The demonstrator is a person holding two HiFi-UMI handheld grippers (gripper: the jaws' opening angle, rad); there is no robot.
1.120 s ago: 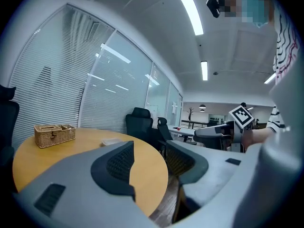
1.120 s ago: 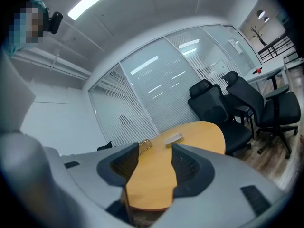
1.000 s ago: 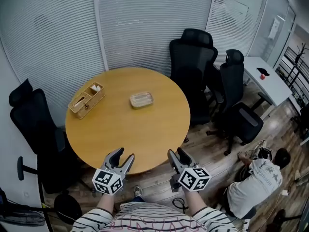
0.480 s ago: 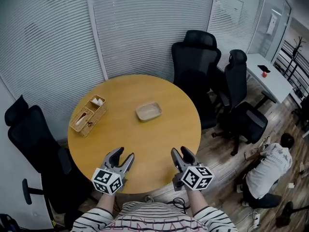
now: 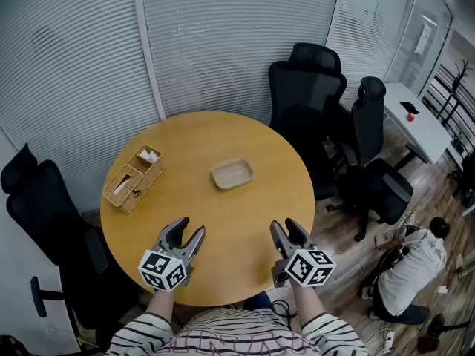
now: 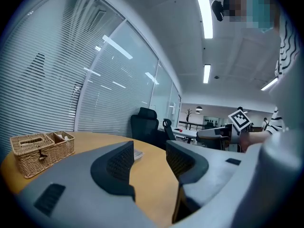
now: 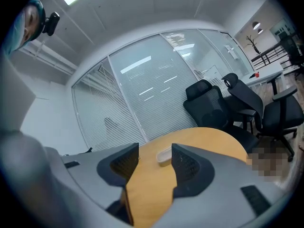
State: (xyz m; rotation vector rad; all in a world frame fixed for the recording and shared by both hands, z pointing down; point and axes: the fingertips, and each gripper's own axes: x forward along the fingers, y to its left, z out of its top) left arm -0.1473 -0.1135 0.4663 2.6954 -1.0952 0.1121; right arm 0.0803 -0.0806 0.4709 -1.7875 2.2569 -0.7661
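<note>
Two grippers, left gripper [image 5: 184,231] and right gripper [image 5: 286,230], are being held empty, jaws apart, over the tabletop's [image 5: 223,132] near edge. The shallow tray [image 5: 232,174] is lying near its centre, ahead between them, long axis crosswise, neither clearly nearer.

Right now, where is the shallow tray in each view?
Head view: shallow tray near picture centre.
Left gripper view: tray peeks out beside the left-hand jaw.
Right gripper view: tray between the jaws, farther off, untouched.
Shared landmark: the round wooden table.
</note>
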